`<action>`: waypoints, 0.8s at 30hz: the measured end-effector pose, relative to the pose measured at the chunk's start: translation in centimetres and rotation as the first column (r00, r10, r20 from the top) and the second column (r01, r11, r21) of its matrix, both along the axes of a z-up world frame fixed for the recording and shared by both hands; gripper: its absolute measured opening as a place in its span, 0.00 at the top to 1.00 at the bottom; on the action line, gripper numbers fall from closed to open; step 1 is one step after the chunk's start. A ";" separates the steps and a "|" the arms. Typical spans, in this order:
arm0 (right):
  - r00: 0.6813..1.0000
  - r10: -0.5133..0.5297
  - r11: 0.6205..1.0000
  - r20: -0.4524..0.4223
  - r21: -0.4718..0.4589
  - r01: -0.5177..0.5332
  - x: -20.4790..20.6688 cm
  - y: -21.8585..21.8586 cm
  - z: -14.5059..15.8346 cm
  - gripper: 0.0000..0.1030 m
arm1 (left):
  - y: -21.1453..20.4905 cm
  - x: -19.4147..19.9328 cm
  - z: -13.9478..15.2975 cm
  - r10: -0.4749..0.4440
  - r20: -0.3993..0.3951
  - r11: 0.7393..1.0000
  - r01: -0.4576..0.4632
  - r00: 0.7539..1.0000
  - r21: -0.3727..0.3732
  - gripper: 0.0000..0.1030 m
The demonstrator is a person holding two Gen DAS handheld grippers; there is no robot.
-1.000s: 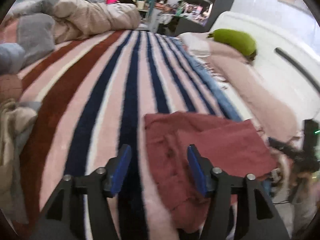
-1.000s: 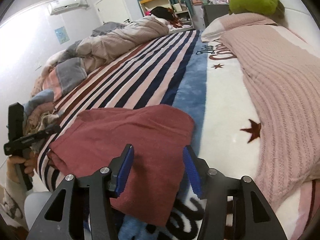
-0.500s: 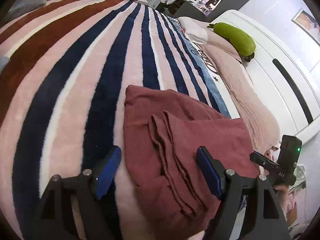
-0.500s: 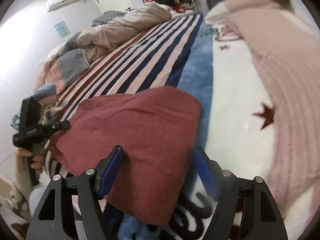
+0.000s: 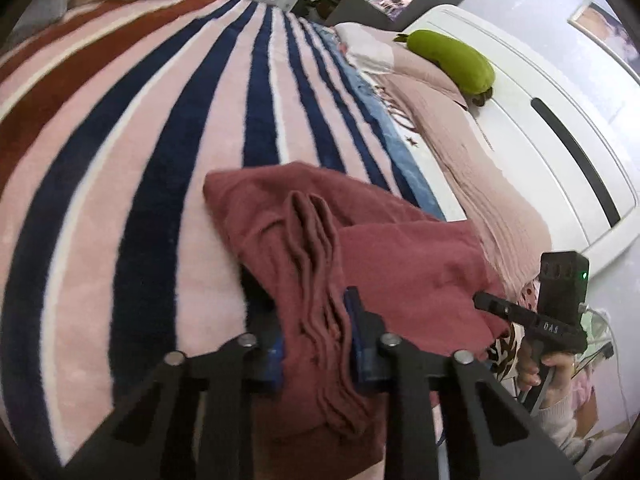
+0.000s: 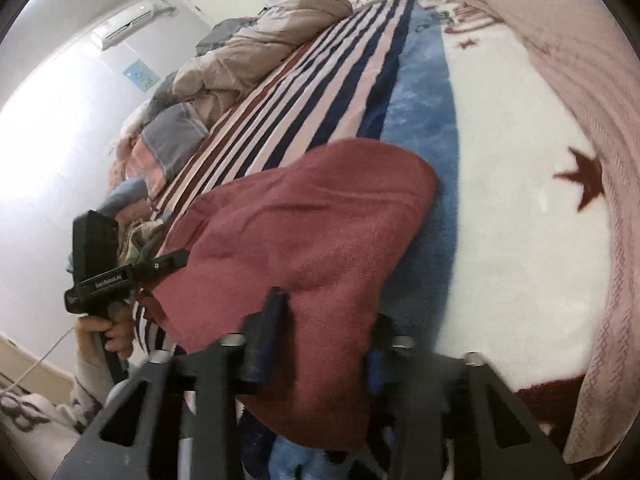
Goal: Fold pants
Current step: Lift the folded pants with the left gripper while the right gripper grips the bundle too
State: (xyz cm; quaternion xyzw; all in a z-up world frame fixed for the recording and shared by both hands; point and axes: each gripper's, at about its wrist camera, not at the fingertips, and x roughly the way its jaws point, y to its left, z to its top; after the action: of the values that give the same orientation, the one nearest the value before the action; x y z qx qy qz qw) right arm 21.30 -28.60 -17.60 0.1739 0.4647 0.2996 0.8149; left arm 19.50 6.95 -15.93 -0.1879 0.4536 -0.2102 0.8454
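Observation:
The dark red pants (image 5: 360,248) lie folded on the striped blanket near the bed's front edge, and show in the right wrist view too (image 6: 304,220). My left gripper (image 5: 316,332) is shut on the bunched, layered near edge of the pants. My right gripper (image 6: 320,328) has its jaws around the other near edge, partly closed, with red cloth filling the gap between them. Each gripper shows in the other's view: the right one (image 5: 532,316) at the pants' right side, the left one (image 6: 120,268) at their left side.
The striped blanket (image 5: 160,128) covers the bed. A pink knitted throw (image 5: 472,160) and a green plush (image 5: 452,60) lie along the white headboard (image 5: 560,132). A rumpled duvet (image 6: 248,52) and piled clothes sit at the far side.
Both grippers moved forward onto the pants' near edges. The left jaws closed on the bunched cloth; the right jaws narrowed around the cloth.

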 end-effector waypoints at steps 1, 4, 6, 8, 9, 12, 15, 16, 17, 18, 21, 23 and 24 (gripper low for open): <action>1.000 -0.004 1.000 0.010 -0.002 0.004 -0.1 0.1 0.5 0.86 | -0.1 -0.1 0.4 -0.004 0.018 1.000 0.004 1.000 0.018 0.82; 0.998 -0.012 0.999 0.065 -0.043 0.015 -0.3 0.7 2.3 0.89 | -0.1 -0.5 2.1 -0.023 0.072 0.998 0.019 0.997 0.054 0.83; 0.996 -0.013 0.999 0.090 -0.052 0.018 -0.5 1.2 3.6 0.90 | 0.3 -0.7 3.3 -0.028 0.102 0.998 0.021 0.994 0.063 0.84; 0.993 -0.009 0.998 0.119 -0.062 0.016 -0.5 2.1 5.2 0.91 | 1.0 -0.8 4.7 -0.025 0.135 0.997 0.016 0.991 0.072 0.84; 0.992 -0.005 0.998 0.129 -0.066 0.014 -0.5 2.4 5.7 0.91 | 1.4 -0.9 5.4 -0.023 0.153 0.997 0.011 0.988 0.079 0.84; 0.985 0.012 0.997 0.172 -0.076 0.001 -0.4 4.3 7.8 0.91 | 3.1 -1.3 8.2 -0.015 0.212 0.995 -0.006 0.977 0.099 0.84; 0.977 0.031 0.997 0.211 -0.071 -0.016 0.0 6.8 10.2 0.91 | 5.3 -2.1 11.0 -0.007 0.264 0.992 -0.026 0.965 0.123 0.84; 0.974 0.038 0.997 0.224 -0.067 -0.024 0.2 7.6 10.9 0.91 | 6.0 -2.3 11.9 -0.003 0.278 0.991 -0.034 0.961 0.129 0.84; 0.972 0.044 0.998 0.231 -0.064 -0.030 0.2 8.2 11.4 0.91 | 6.9 -2.6 12.9 0.004 0.294 0.990 -0.045 0.956 0.134 0.84; 0.968 0.057 0.997 0.246 -0.056 -0.044 0.5 9.3 12.3 0.91 | 7.9 -2.9 13.9 0.013 0.310 0.989 -0.058 0.951 0.137 0.84; 0.956 0.092 0.996 0.277 -0.047 -0.082 1.0 12.4 14.4 0.91 | 10.8 -3.7 16.6 0.041 0.355 0.983 -0.101 0.934 0.152 0.84; 0.949 0.113 0.994 0.293 -0.040 -0.106 1.2 14.1 15.4 0.91 | 12.7 -4.3 18.1 0.062 0.382 0.978 -0.133 0.922 0.161 0.84; 0.945 0.127 0.992 0.303 -0.037 -0.121 1.4 15.3 16.1 0.91 | 13.8 -4.6 18.8 0.073 0.393 0.975 -0.148 0.917 0.165 0.84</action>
State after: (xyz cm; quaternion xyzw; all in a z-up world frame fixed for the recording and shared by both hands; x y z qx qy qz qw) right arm 22.69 -13.27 -1.52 0.0886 0.3461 0.3692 0.8579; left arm 14.91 20.73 2.88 -0.0865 0.2858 -0.1500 0.9425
